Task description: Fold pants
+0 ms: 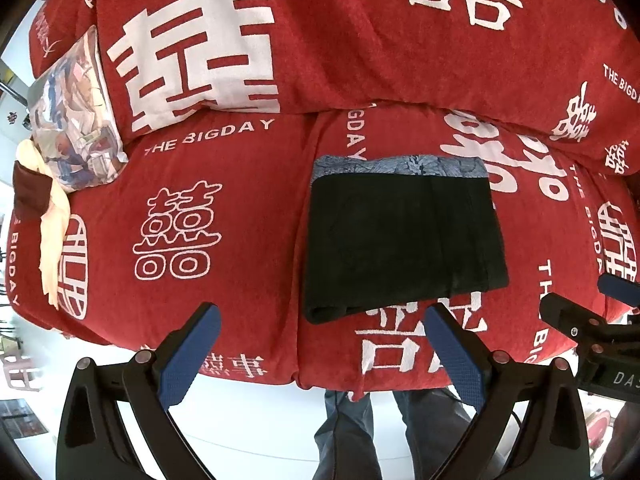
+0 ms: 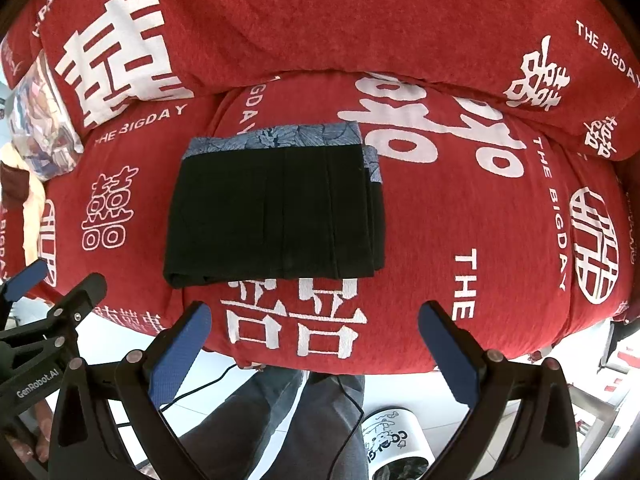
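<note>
Above the folded pants [image 2: 276,210], both jaws gape wide, empty.

our left gripper [image 1: 320,316] and right gripper [image 2: 314,314] are black frames with silver screws and blue ribbed pads [image 2: 180,354] inside each finger. the left one reads "genrobot.ai". below them, we wear grey trousers [image 2: 280,420].

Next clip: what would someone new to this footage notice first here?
Probably the bright red sofa cover with large white characters, filling both views. At its middle lies a neatly folded black pair of pants on a blue patterned cloth. Both grippers, left gripper and right gripper, are open and empty over the front edge.
</note>
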Demonstrator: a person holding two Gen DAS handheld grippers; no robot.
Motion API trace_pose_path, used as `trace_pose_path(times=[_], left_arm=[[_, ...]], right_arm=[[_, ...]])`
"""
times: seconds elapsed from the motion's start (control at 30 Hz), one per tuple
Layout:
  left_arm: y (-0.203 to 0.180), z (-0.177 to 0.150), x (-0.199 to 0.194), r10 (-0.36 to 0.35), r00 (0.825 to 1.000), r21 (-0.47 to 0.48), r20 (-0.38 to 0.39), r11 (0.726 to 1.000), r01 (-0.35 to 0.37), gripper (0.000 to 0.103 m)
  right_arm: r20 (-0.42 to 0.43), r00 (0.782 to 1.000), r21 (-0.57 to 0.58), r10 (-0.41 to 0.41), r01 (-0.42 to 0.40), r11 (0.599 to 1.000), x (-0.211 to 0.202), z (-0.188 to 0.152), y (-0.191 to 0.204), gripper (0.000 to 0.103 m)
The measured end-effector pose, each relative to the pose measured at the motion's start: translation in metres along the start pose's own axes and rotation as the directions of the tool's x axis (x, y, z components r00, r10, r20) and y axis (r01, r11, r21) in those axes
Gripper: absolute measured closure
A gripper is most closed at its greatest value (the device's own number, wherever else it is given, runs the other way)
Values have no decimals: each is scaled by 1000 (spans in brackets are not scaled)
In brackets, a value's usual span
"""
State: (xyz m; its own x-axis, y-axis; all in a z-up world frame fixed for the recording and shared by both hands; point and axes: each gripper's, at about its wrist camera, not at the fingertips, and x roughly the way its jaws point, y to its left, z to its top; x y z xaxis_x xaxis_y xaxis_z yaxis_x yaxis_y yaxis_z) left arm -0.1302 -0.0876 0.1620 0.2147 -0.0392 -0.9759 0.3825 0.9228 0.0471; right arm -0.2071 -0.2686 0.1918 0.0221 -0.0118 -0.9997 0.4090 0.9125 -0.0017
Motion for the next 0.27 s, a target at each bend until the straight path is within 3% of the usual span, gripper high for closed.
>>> trace_pose_path(times=[0.27], left_arm=[[-1,-1,-2,-32,999,1,5,1000,32,1]], right_arm=[[-11,1000,-4,9,-9,1000,3,5,1,0]])
